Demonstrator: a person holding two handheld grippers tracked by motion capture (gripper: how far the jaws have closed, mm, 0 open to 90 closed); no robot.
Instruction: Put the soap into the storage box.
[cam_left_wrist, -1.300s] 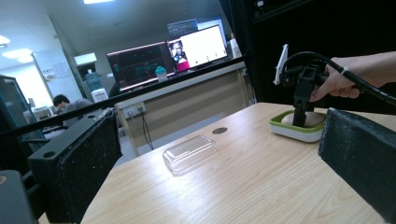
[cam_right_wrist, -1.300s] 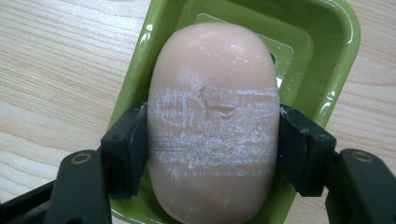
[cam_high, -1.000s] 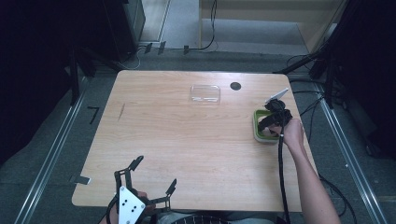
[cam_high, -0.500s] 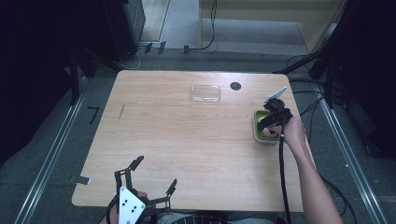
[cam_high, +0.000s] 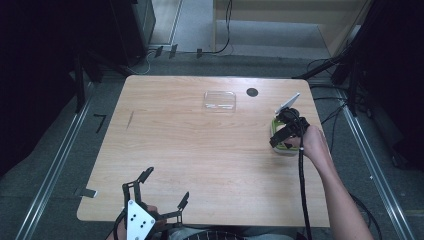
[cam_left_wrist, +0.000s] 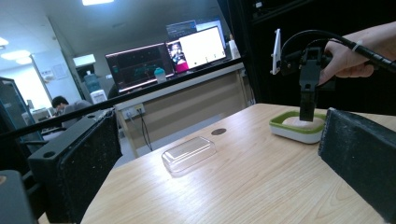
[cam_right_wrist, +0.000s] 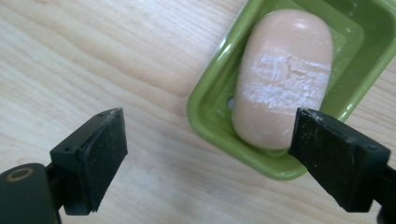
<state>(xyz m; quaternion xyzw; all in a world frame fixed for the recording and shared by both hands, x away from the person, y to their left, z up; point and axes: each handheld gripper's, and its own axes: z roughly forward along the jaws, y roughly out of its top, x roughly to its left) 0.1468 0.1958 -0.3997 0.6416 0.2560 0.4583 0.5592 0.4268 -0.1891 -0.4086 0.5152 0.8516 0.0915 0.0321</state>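
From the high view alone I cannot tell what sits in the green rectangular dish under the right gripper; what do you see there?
Observer: A peach oval bar of soap lies in the green rectangular dish, with a whitish scuffed band across its middle.
Operator: Thank you. Is the right gripper gripping it?
Observer: No. The right gripper has just been opening its jaws. They stand wide apart above the dish and do not press on the soap.

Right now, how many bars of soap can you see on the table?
1. The pink soap bar lies in the green dish near the table's right edge, below the right hand-held gripper. None seems hidden.
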